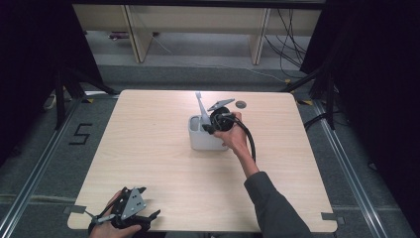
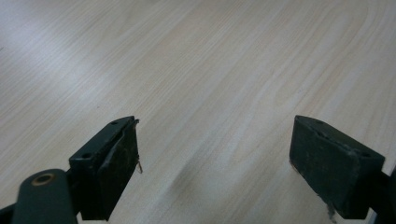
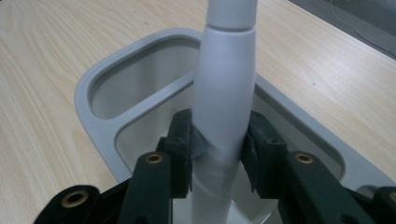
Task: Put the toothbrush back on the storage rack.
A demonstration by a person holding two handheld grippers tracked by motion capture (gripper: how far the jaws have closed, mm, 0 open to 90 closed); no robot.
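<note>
- High view, at the left: the left tool [image 1: 130, 210] rests at the near edge of the worktop [image 1: 148, 148], well apart from everything else, held in the person's left hand [image 1: 106, 223].
- Left gripper view: the jaws of the left tool [image 2: 215, 158] stand spread wide, with bare wood grain between them and nothing near the pads.
- High view, toward the middle: a white two-compartment holder [image 1: 204, 134] stands upright on the worktop, and a white handled utensil [image 1: 200, 106] rises from it, leaning slightly away from the person.
- High view, just right of the holder: the right tool [image 1: 210, 126] reaches over the rim, with the right hand [image 1: 233, 136] behind it.
- Right gripper view: the right tool [image 3: 218, 149] is pinching the utensil handle [image 3: 224, 93] low down, with both pads pressed on its sides, above the nearer compartment of the holder [image 3: 93, 116].
- High view, farther right: a small dark round disc [image 1: 241, 104] lies near the far edge.
- Step in hand, as I judge it: the utensil is gripped at the holder, either being seated or about to be lifted; I cannot tell which.
- Next move calls for a straight vertical path, so the handle does not tip the light holder.
</note>
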